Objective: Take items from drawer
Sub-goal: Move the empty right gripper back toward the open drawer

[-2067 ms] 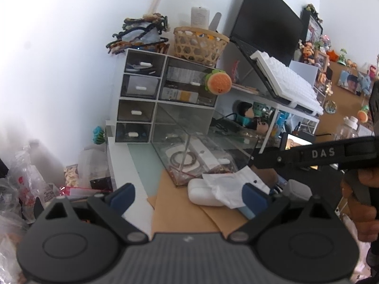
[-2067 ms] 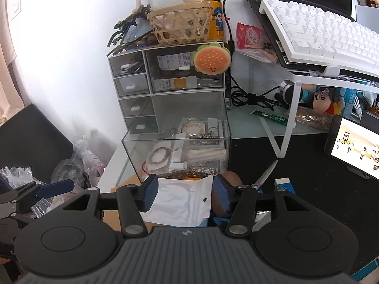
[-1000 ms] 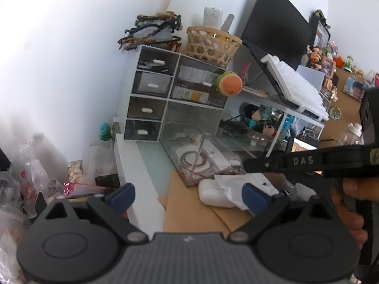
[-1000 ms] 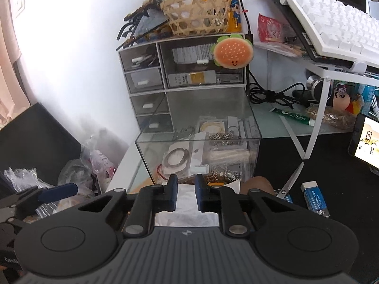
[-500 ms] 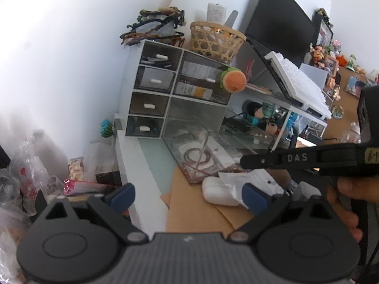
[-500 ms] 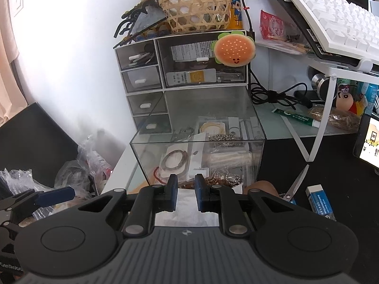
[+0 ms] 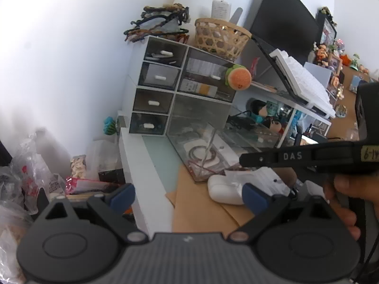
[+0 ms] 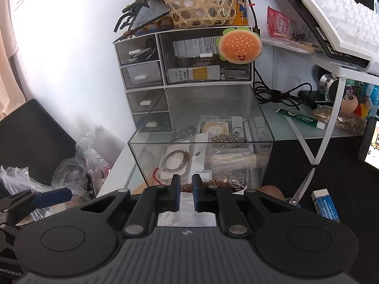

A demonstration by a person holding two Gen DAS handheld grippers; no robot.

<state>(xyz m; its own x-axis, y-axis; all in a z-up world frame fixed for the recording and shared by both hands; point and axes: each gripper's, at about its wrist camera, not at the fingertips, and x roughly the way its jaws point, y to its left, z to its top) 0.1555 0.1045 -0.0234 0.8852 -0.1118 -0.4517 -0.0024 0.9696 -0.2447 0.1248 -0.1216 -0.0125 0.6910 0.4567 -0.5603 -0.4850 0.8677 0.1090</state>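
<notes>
Left wrist view: the clear drawer [image 7: 201, 142] stands pulled out from the white organizer [image 7: 165, 90] onto the worktop [image 7: 142, 156], a red bead bracelet [image 7: 201, 155] lying inside. The left tool [image 7: 188, 195] is spread wide, empty. A white case [image 7: 225, 189] lies just before the drawer.

Right wrist view: the drawer [image 8: 201, 146] holds the bracelet [image 8: 175, 162], chains and packets. The right tool [image 8: 186, 189] is nearly closed, a narrow gap, gripping nothing, near the drawer's front wall. A burger plush [image 8: 239, 45] hangs above; scissors [image 8: 300, 190] lie right.
</notes>
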